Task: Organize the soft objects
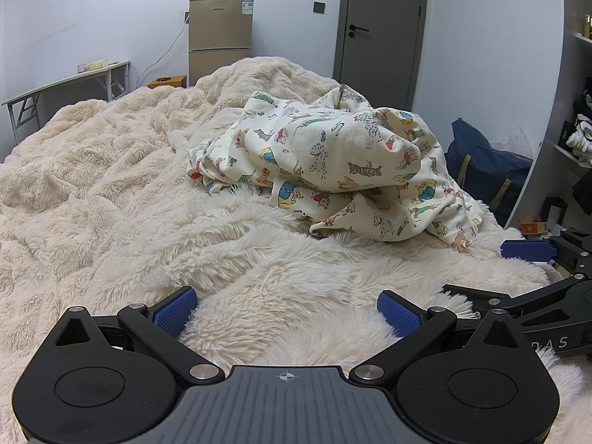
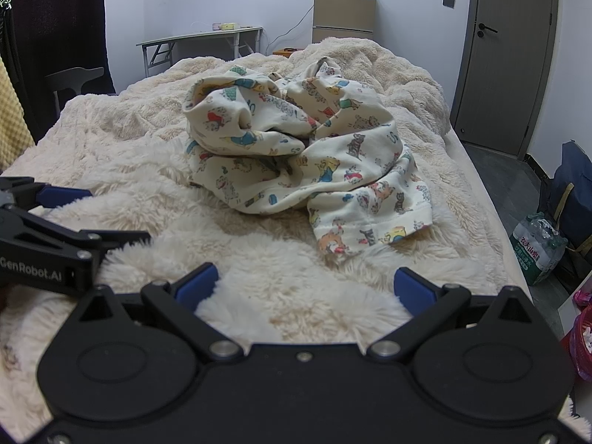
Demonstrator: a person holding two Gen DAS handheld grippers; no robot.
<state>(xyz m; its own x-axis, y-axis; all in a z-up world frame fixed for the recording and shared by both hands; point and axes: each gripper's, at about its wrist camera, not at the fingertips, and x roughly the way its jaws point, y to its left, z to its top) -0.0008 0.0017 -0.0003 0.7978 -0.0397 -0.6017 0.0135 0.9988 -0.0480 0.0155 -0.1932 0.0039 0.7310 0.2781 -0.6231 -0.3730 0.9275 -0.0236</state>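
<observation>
Crumpled cream cotton garment w/ colourful dog print point(image 1: 333, 162) lay in a heap on the fluffy cream fur blanket point(image 1: 111, 170), toward its right side. Left gripper point(image 1: 286, 310) & right gripper point(image 2: 305, 286) sat low at the blanket's near edge, short of the garment, jaws spread wide, nothing held.

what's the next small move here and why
Probably ease the right gripper forward toward the near hem of the dog-print garment. Both grippers are open and hold nothing, low over the fluffy blanket, and the garment lies crumpled ahead of them, untouched. The left gripper could follow to a second edge for spreading it flat.
</observation>
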